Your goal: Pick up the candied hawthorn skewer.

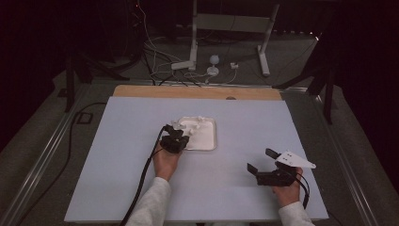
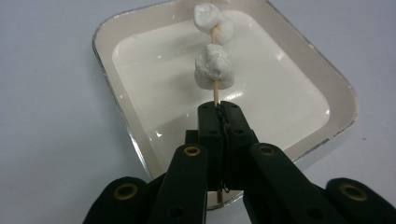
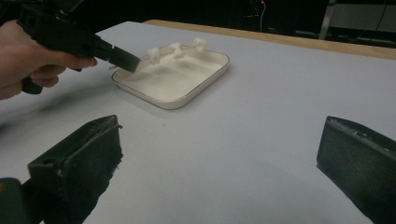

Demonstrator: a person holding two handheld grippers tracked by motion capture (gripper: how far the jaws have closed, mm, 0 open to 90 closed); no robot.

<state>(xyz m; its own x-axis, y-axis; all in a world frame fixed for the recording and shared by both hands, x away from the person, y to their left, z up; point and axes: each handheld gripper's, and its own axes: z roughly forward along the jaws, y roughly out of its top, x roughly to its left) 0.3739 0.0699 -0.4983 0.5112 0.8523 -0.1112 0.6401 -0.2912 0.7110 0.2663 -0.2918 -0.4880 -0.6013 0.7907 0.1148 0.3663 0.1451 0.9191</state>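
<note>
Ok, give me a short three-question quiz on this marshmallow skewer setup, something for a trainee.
1. True or false: the left gripper is shut on the skewer.
2. How many marshmallows sit on the skewer? A) one B) three C) five
3. How do the right gripper jaws stand, and what is between them?

Key:
1. True.
2. B, three, seen over the tray in the right gripper view.
3. Wide apart, with nothing between them, above the white table.
</note>
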